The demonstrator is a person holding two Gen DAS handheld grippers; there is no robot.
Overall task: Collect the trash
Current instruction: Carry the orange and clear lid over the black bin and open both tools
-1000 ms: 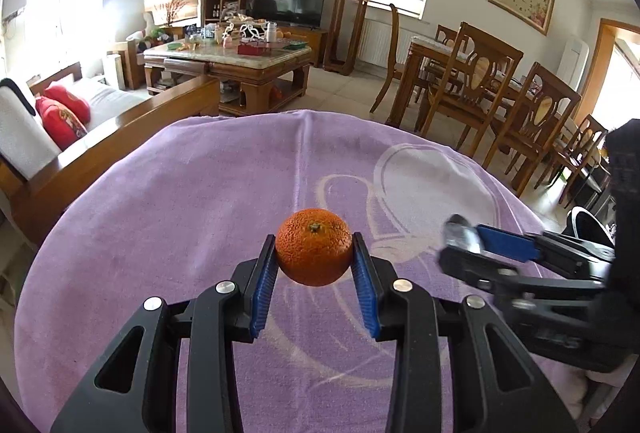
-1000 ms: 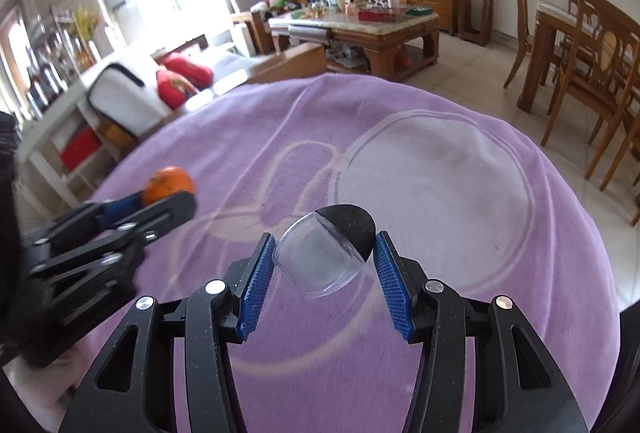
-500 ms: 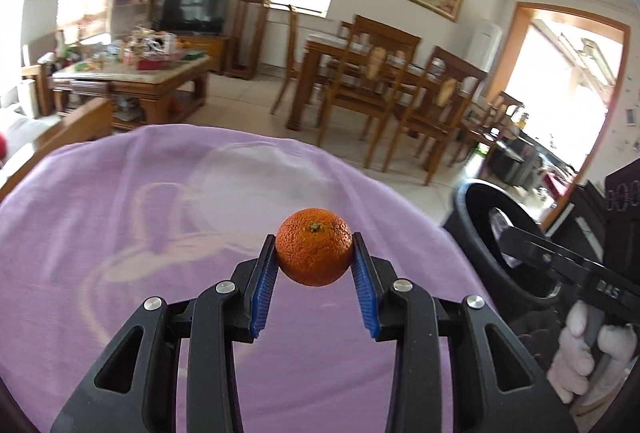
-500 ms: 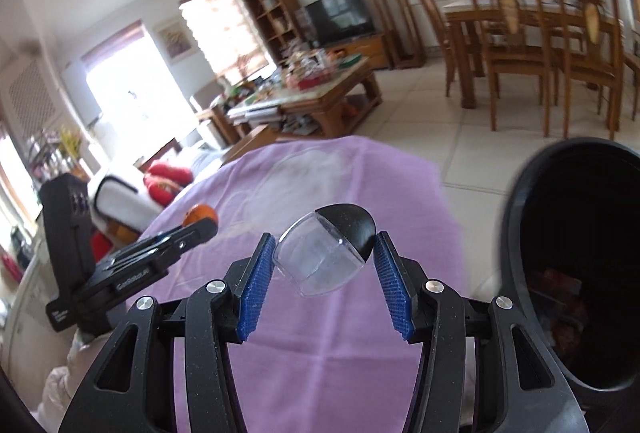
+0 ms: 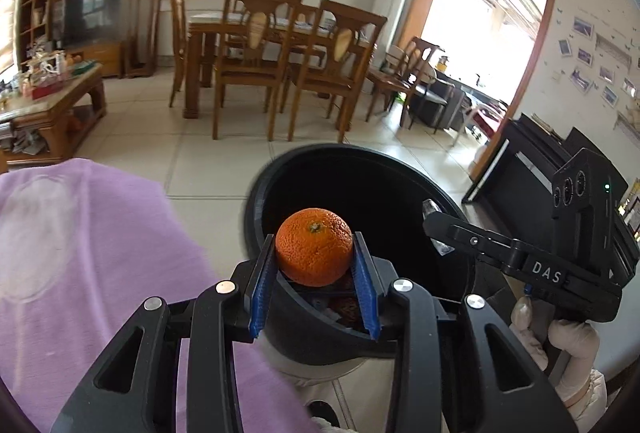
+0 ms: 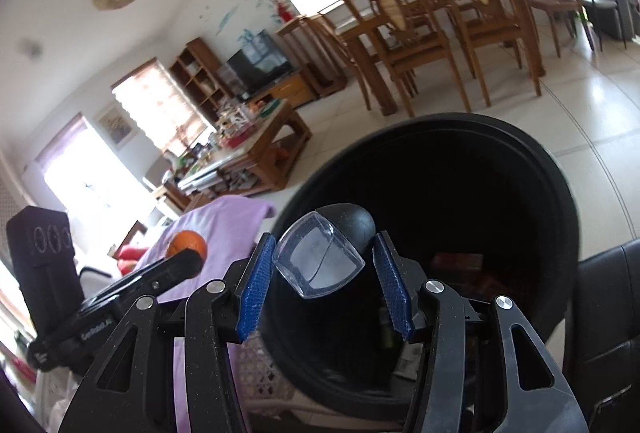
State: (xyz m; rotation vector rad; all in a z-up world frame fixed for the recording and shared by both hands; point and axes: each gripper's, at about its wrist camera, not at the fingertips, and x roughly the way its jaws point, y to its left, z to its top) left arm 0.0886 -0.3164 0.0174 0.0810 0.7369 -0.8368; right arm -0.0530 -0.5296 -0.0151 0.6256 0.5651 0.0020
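My left gripper (image 5: 314, 253) is shut on an orange (image 5: 314, 252) and holds it over the near rim of a black trash bin (image 5: 360, 169). My right gripper (image 6: 324, 261) is shut on a clear plastic cup with a black base (image 6: 318, 261) and holds it over the same bin (image 6: 460, 137), whose dark inside shows some trash at the bottom. The right gripper also shows in the left wrist view (image 5: 436, 221), at the bin's right rim. The left gripper with the orange (image 6: 187, 247) shows at the left of the right wrist view.
The table with the purple cloth (image 5: 80, 253) lies left of the bin. A white woven basket (image 6: 260, 377) stands under the bin's near side. A dining table with wooden chairs (image 5: 280, 45) stands behind, a black piano (image 5: 532, 169) at the right.
Both grippers have swung right, away from the purple table, and now hold the orange and the cup over the black bin. Both stay shut on their loads.
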